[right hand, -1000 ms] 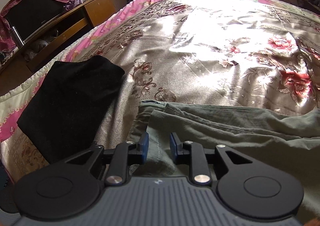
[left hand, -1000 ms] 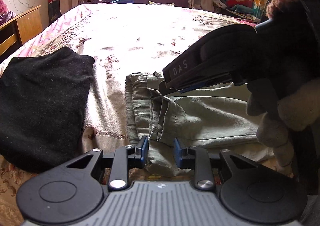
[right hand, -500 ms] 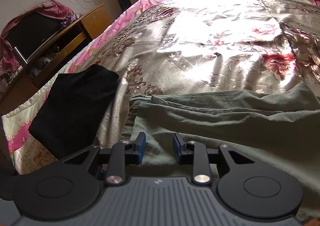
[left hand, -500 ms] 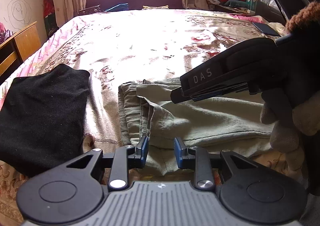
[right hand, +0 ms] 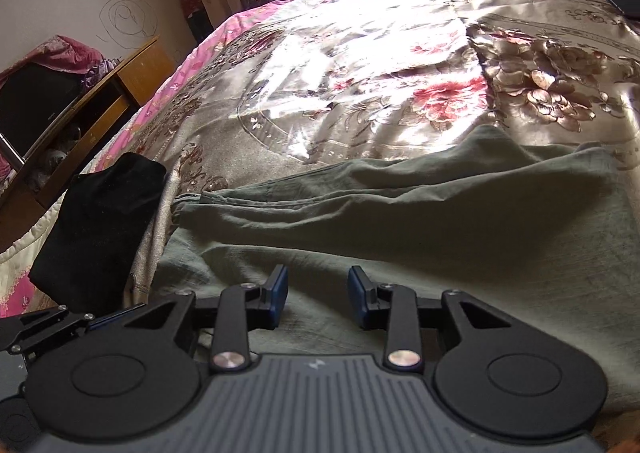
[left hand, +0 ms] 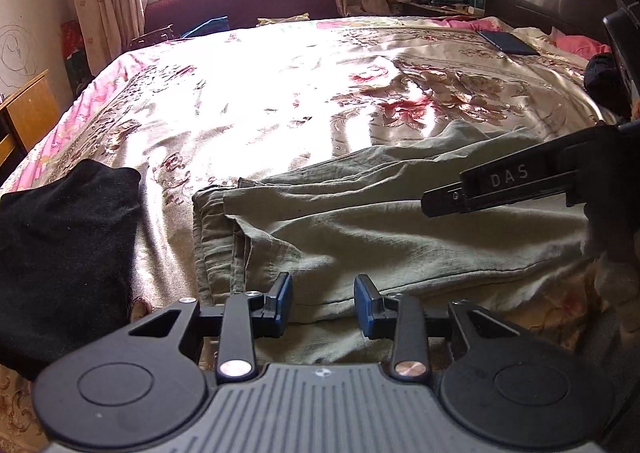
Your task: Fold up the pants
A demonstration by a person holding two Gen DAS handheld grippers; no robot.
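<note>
Two grippers: both of mine sit at the bottom of their frames, fingers spread, gripping nothing.
Black garment: far left of my left view, flat on the floral bedspread, apart from the pants.
Pants: olive green, lying lengthwise across the middle, hems stacked at their left end.
Left gripper: low over the pants' near edge.
Right gripper: over the pants; its side shows at right in my left view.
</note>
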